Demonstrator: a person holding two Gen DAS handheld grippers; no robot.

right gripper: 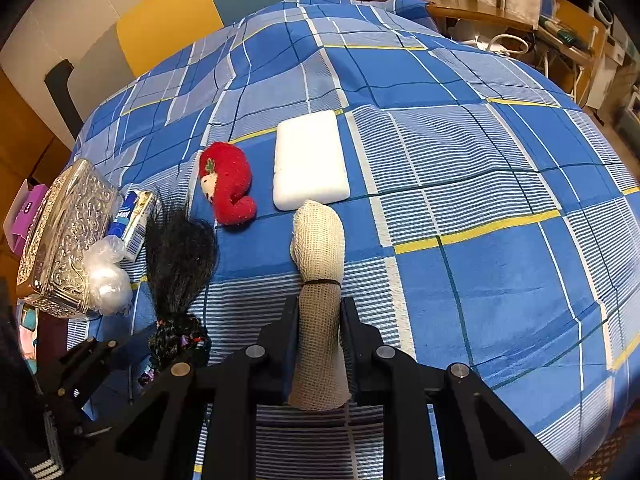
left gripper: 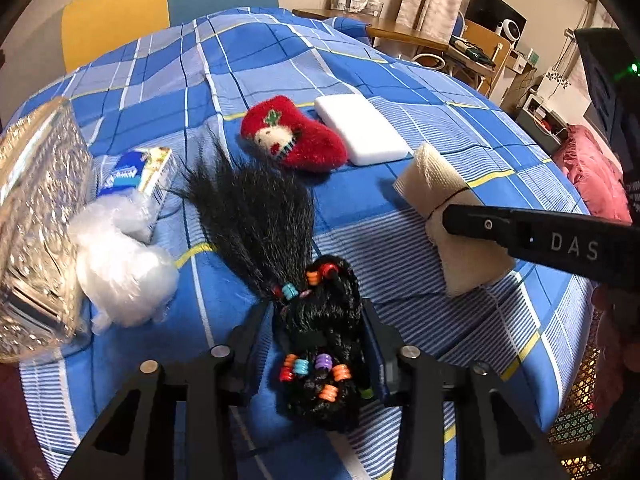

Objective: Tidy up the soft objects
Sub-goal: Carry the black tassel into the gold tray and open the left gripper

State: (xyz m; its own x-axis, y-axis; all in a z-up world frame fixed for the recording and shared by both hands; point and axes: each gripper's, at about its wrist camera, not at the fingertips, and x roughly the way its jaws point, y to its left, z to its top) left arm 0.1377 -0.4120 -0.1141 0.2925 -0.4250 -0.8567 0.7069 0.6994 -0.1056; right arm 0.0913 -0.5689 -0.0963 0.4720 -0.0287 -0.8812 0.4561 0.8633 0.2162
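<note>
Two claws are mine: the left claw sits around the black hair bundle, maybe squeezing; the right claw pinches the beige cloth roll on the bed.

Broad open room is offered by the blue plaid bedspread to the right. The left edge is crowded by a silver embossed box, a small carton and a plastic bag; the middle is blocked by a red stocking and white sponge.
</note>
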